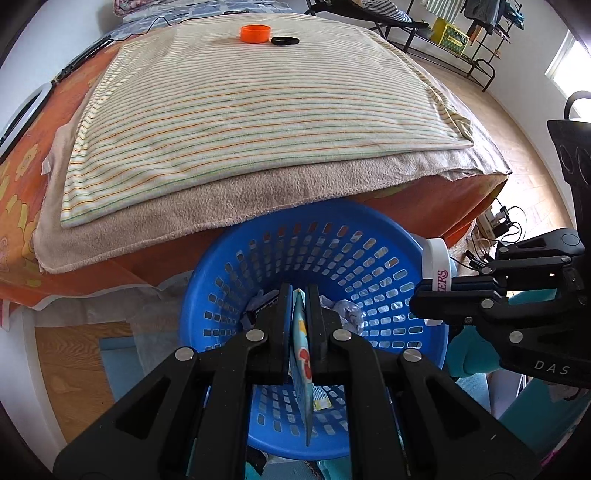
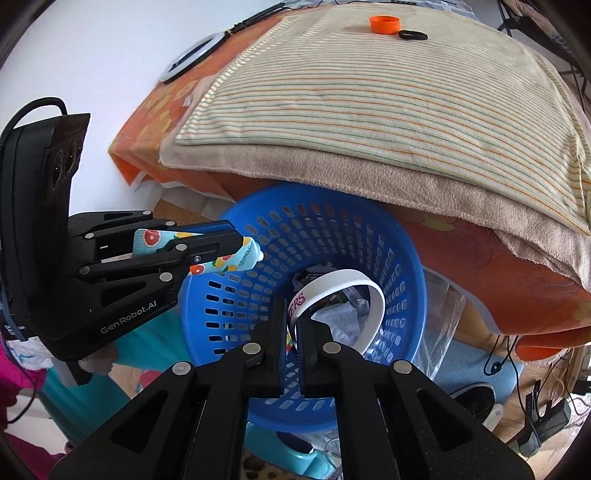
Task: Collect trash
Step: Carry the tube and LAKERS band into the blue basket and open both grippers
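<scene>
A blue perforated basket [image 1: 373, 266] [image 2: 402, 266] sits on the floor against the bed's edge, with crumpled wrappers [image 2: 340, 314] inside. Over it my left gripper [image 1: 298, 295] [image 2: 236, 245] is shut on a light-blue tube printed with citrus slices [image 1: 303, 362] [image 2: 221, 260]. Beside it, over the basket's right side, my right gripper [image 2: 291, 314] [image 1: 434, 286] is shut on a white wristband with pink lettering [image 2: 354, 284] [image 1: 437, 269]. An orange cap [image 1: 255, 34] [image 2: 385, 24] and a black ring [image 1: 285, 41] [image 2: 413, 35] lie far back on the bed.
A striped towel [image 1: 258, 122] over a beige blanket [image 1: 295, 188] covers the orange bed. A clear plastic bag [image 2: 443, 317] lies right of the basket. Cables and a power strip [image 1: 498, 221] clutter the floor at right, and a metal rack [image 1: 461, 33] stands behind.
</scene>
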Tool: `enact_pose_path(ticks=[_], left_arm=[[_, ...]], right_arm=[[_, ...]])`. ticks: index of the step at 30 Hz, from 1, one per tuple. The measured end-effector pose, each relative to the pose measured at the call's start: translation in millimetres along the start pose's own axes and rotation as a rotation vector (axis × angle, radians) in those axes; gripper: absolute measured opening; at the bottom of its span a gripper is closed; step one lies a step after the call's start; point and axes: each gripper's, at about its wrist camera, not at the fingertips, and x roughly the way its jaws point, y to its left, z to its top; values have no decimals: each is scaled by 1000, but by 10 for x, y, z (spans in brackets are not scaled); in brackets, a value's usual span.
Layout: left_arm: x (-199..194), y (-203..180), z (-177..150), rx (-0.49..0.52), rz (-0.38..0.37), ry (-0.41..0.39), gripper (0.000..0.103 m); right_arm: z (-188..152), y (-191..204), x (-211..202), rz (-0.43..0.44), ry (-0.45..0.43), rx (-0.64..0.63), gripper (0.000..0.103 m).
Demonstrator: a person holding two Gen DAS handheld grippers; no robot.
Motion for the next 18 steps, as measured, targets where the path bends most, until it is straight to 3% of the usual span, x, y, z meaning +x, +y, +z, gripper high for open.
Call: enact_pose_path(ticks=[11, 14, 16, 17, 18], left_arm=[[83, 78, 12, -27, 48, 23, 5], [114, 110, 12, -43, 53, 39, 5], [118, 128, 10, -52, 57, 41, 7], [118, 137, 10, -55, 58, 41, 13], [117, 145, 9, -59, 60, 41, 29]], right_arm=[[-6, 53, 92, -26, 17, -32, 3], [-9, 35, 124, -36, 30, -27, 20], [-16, 15, 126, -37, 28, -20, 42], [-13, 14, 132, -36, 25, -17, 44], [-10, 8, 131, -38, 25, -16, 44]])
